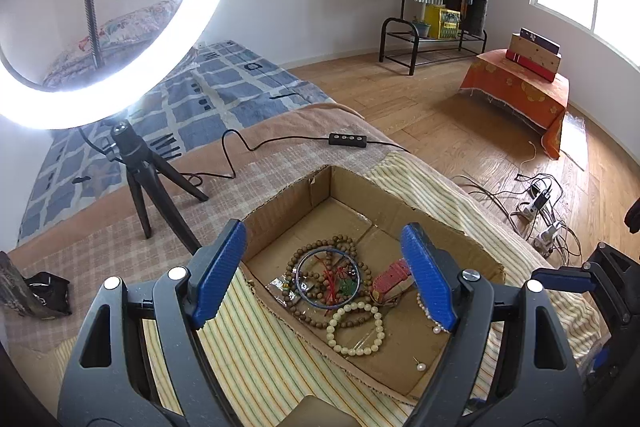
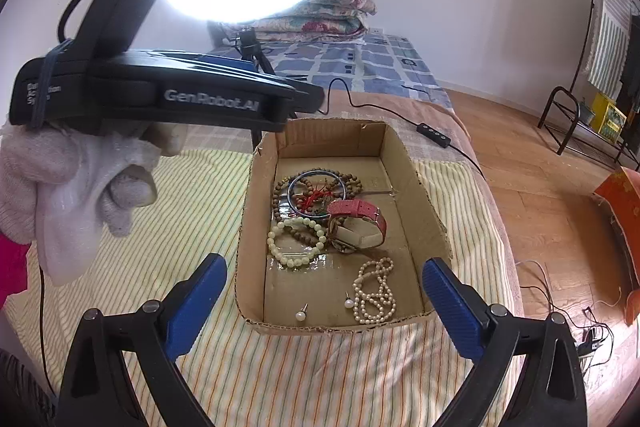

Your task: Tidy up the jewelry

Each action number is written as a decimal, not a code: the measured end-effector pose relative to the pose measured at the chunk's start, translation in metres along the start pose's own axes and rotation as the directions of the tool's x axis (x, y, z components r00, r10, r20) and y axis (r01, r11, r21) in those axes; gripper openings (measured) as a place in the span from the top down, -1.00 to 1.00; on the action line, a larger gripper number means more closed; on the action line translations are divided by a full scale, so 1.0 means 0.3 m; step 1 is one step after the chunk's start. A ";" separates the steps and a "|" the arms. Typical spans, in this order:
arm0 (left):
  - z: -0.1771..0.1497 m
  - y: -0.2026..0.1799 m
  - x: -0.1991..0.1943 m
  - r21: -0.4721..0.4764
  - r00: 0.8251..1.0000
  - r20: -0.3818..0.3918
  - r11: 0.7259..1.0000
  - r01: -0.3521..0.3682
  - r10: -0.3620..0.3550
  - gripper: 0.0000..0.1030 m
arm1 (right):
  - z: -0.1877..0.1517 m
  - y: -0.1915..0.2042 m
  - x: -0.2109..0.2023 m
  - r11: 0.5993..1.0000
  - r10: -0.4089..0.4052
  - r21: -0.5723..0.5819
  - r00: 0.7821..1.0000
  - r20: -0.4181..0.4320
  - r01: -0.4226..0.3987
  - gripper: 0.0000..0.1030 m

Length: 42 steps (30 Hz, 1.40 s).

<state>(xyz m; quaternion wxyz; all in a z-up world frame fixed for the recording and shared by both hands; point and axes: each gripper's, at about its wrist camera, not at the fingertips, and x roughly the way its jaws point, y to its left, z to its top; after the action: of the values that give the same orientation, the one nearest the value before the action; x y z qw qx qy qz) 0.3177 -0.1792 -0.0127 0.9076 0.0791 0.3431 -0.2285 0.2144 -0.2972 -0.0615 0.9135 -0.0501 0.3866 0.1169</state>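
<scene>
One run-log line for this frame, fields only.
left gripper: open, empty, above cardboard box | right gripper: open, empty, near box | in box: watch, pearl necklace, bead bracelets

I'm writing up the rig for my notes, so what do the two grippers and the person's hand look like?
Both the left gripper and right gripper have black plastic frames, silver rivets and ribbed blue pads. The left one's body carries white GenRobot.AI lettering and a black cable. The left hand wears a whitish knit glove.
</scene>
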 end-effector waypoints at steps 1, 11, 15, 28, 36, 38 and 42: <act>0.001 -0.001 -0.019 0.001 1.000 0.004 1.000 -0.001 0.001 -0.60 | -0.001 0.000 -0.006 1.000 0.000 0.003 1.000 0.000 0.000 -0.94; -0.002 0.011 -0.220 0.009 0.996 0.072 0.999 -0.044 0.043 -0.60 | 0.016 0.017 -0.139 0.999 -0.026 0.028 0.999 0.033 0.025 -0.94; -0.011 0.033 -0.315 -0.002 0.993 0.101 0.998 -0.057 0.057 -0.60 | 0.026 0.039 -0.216 0.998 -0.054 0.026 0.997 0.060 0.053 -0.94; -0.115 0.055 -0.552 -0.033 0.987 0.138 0.997 -0.075 0.079 -0.60 | 0.027 0.093 -0.387 0.991 -0.132 0.039 0.985 0.114 0.129 -0.99; -0.204 0.065 -0.633 -0.060 0.982 0.140 0.991 -0.119 0.127 -0.61 | -0.012 0.132 -0.441 0.986 -0.164 0.045 0.978 0.128 0.159 -0.99; -0.231 0.066 -0.650 -0.073 0.982 0.140 0.990 -0.117 0.126 -0.62 | -0.023 0.134 -0.450 0.983 -0.182 0.057 0.974 0.132 0.175 -0.99; -0.277 0.055 -0.677 -0.069 0.981 0.139 0.990 -0.127 0.135 -0.76 | -0.038 0.124 -0.464 0.981 -0.183 0.093 0.974 0.135 0.171 -0.99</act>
<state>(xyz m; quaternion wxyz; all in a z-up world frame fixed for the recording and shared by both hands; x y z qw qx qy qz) 0.1426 -0.0666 0.0584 0.9450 0.0579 0.2776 -0.1630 0.1032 -0.2876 0.0304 0.9469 -0.0387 0.3184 0.0223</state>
